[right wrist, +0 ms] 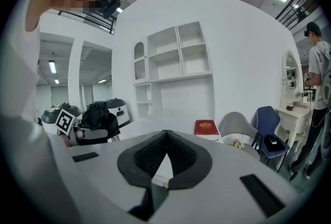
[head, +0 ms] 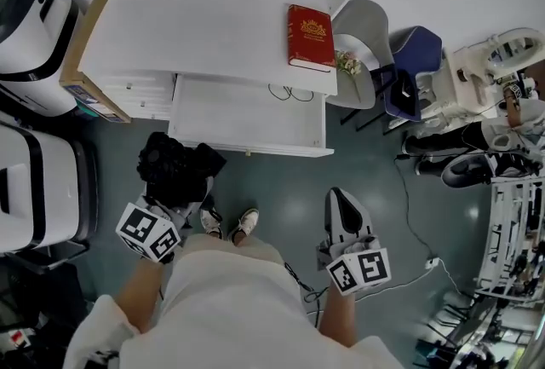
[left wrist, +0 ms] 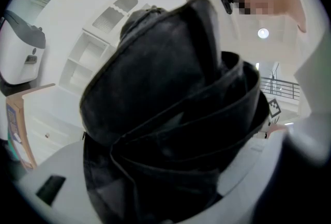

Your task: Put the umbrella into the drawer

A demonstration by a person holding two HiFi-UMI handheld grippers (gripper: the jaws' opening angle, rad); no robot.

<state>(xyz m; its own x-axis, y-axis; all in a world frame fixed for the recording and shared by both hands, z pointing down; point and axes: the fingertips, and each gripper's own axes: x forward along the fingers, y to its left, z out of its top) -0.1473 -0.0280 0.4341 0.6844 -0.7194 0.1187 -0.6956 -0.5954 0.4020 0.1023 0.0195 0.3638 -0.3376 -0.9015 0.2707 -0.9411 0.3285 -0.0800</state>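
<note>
A black folded umbrella (head: 174, 164) is bunched in my left gripper (head: 182, 198), which is shut on it, low in front of the white desk (head: 204, 31). In the left gripper view the umbrella (left wrist: 170, 114) fills the picture and hides the jaws. The desk's white drawer (head: 247, 118) stands pulled out, just beyond and to the right of the umbrella, with a thin black cable (head: 289, 92) lying at its back. My right gripper (head: 337, 195) hangs to the right, over the floor, shut with nothing in it; its tips (right wrist: 165, 133) meet in the right gripper view.
A red book (head: 310, 37) lies on the desk's right end. A grey chair (head: 362, 39) and a blue chair (head: 413, 60) stand right of the desk. White machines (head: 30, 26) and a cardboard box (head: 81, 60) crowd the left. A cable (head: 409, 197) runs across the floor. A person (right wrist: 316, 62) stands far right.
</note>
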